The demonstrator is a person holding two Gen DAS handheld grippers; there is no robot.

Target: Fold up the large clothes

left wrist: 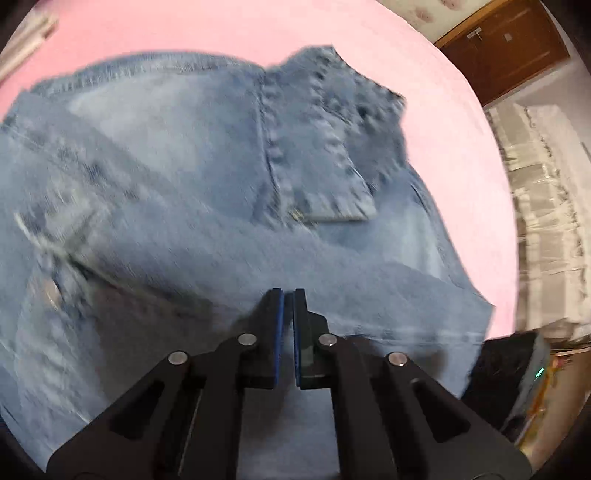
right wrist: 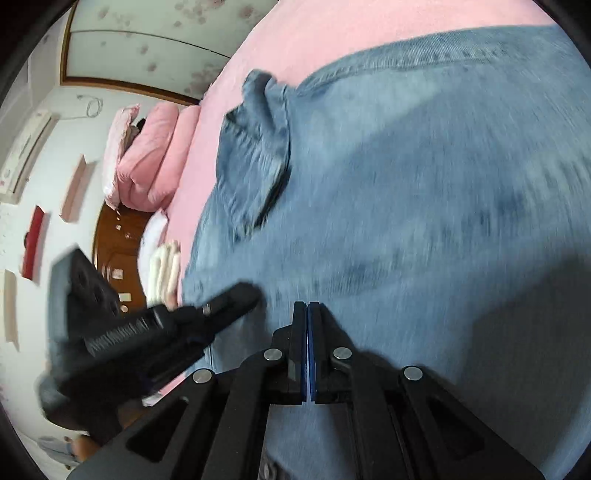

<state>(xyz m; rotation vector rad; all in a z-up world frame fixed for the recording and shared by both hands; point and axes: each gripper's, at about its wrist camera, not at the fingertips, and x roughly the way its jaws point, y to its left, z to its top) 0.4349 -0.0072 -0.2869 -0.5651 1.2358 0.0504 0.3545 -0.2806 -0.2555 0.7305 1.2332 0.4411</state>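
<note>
Both tools have their blue-padded jaws pressed together on nothing: the left gripper point(left wrist: 289, 295) and the right gripper point(right wrist: 307, 306) hang over faded, stitched blue denim jeans point(left wrist: 192, 155), rumpled with a flap folded back, lying on a smooth pink bedsheet point(left wrist: 229, 33). Pink pillows point(right wrist: 151, 158) sit beyond, beside a brown wooden headboard point(right wrist: 114, 240).

Faded, coarse denim jeans point(left wrist: 184, 166) on smooth pink cloth sheet point(left wrist: 221, 33)
</note>
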